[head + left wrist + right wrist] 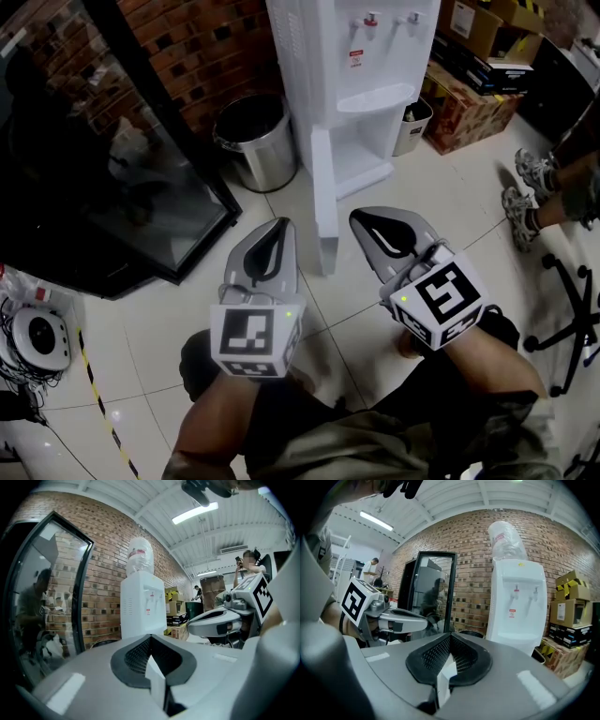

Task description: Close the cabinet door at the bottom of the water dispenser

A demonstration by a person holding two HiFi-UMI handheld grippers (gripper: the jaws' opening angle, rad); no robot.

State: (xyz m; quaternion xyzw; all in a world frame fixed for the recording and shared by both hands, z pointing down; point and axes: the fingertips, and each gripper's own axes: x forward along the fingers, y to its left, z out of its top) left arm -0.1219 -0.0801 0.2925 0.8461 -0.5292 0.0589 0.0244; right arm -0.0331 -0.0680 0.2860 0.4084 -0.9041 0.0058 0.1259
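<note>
Our left tongs [279, 230] and right tongs [367, 225], both pressed together and empty, flanked the open cabinet door [324, 202] at twelve o'clock, seemingly poised to push it shut.

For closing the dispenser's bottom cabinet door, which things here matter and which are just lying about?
For the job: water dispenser, open cabinet door, left gripper, right gripper, both shut.
Lying about: steel bin, small bin, cardboard boxes, office chair.

Dim indoor light. Long fluorescent ceiling tube [194, 513] glares; white plastic water dispenser [352, 94] reads brightest. Dark glass panel [94, 141] mirrors faintly. Gripper views bulge, corners black, near foreground soft.
</note>
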